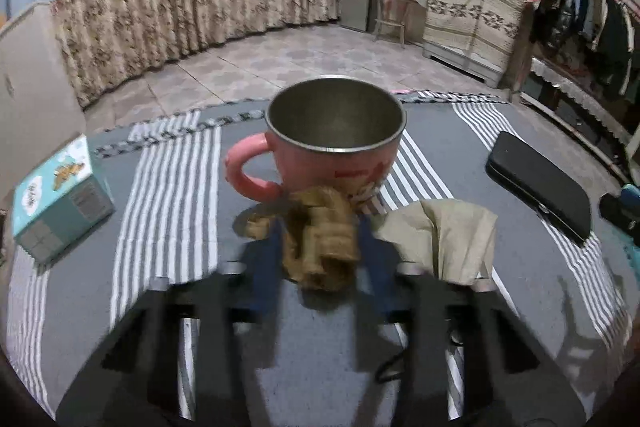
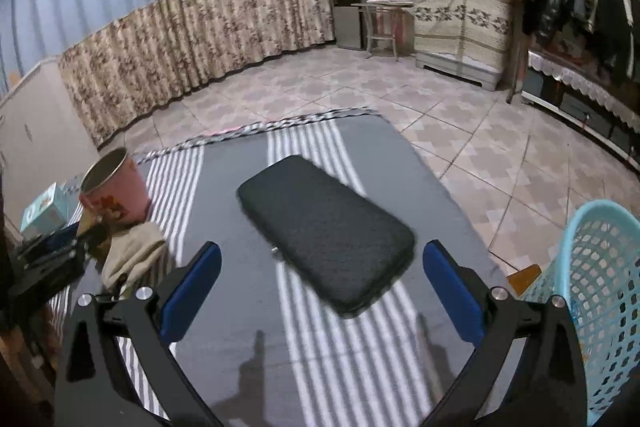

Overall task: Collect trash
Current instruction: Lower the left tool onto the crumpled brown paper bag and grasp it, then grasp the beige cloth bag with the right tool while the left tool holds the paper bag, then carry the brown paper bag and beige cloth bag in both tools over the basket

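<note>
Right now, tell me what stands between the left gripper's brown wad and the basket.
The left gripper grips the brown paper wad. Toward the blue basket lie the beige crumpled paper and the black case, both low on the table.

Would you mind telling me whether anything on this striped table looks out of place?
Two crumpled paper wads lie loose before the pink metal-lined mug: a brown crumpled wad, between the left gripper fingers, and a beige crumpled wad beside it. Nothing is spilled or tipped.
</note>
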